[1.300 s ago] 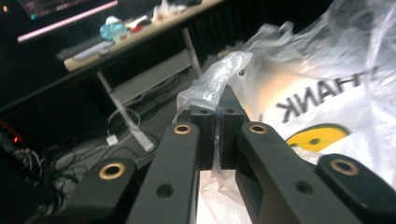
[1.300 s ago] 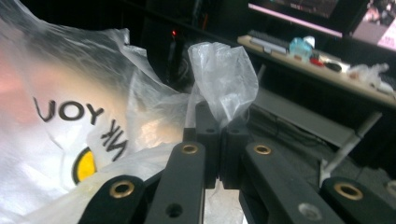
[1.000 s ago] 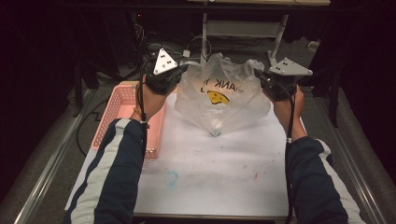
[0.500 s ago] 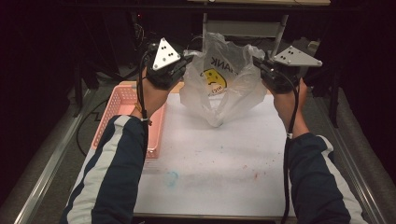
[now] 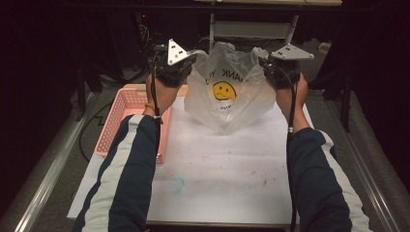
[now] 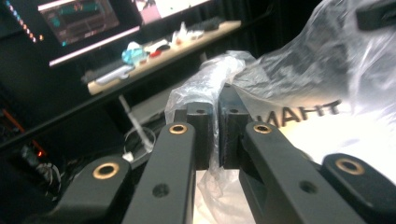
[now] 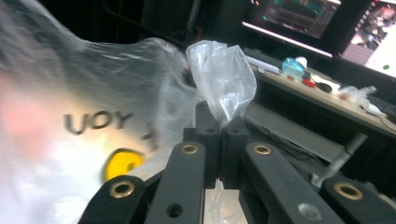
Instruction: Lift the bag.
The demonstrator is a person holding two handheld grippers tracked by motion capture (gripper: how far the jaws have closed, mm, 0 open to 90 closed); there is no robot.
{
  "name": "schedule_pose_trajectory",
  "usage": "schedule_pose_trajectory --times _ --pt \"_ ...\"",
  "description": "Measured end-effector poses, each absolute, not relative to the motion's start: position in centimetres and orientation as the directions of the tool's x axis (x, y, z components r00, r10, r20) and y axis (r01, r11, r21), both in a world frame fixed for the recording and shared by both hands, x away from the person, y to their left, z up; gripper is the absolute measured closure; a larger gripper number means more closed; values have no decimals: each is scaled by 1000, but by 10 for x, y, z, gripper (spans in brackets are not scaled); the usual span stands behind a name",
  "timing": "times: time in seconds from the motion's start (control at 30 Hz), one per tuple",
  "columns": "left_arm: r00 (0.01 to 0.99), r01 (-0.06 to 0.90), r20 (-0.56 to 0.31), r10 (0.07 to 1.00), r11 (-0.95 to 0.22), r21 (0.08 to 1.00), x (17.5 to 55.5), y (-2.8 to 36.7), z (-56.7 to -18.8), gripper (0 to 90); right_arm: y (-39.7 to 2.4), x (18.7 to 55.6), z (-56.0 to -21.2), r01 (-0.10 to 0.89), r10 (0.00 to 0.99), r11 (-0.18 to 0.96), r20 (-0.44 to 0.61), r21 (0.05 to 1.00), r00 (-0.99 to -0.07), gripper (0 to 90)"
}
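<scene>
You hold a thin clear plastic bag up between your two grippers, above the far edge of the white table top. Your left gripper has its jaws pressed together on the bag's left handle; in the left gripper view the film is pinched flat between the two black pads and bunches out above them. Your right gripper is clamped the same way on the right handle, and in the right gripper view a crumpled tuft of plastic stands up out of the closed jaws. The bag hangs spread between them, its mouth at the top and its lower tip hanging to the table surface near the far edge; whether it touches is hard to tell. Its face carries dark lettering and a yellow round face mark. A pink slotted basket sits along the left edge of the table, partly under your left forearm. Faint coloured smudges mark the table toward the near edge.
</scene>
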State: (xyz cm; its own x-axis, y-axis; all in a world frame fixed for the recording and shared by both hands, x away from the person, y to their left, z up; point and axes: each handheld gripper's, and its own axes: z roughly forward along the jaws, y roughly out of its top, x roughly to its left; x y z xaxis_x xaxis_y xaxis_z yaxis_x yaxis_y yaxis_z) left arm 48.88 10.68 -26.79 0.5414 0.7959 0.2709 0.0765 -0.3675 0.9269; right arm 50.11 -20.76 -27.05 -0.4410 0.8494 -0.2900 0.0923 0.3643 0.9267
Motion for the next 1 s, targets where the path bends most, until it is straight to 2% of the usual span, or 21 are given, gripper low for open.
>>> schedule_pose_trajectory --times 0.2,0.37,0.77,1.0 --pt "496 112 247 832 -344 932 501 119 -272 864 -223 516 -272 142 871 384 -307 912 -383 900" --pt "494 68 235 837 -307 949 492 130 -257 866 -237 514 -262 145 881 374 -302 916 -364 900" --pt "514 -51 233 826 -241 969 447 122 -214 868 -242 463 -208 -28 871 342 -328 939 -365 900" --pt "526 -5 235 817 -273 962 453 113 -230 865 -242 468 -223 18 874 346 -315 938 -370 900"
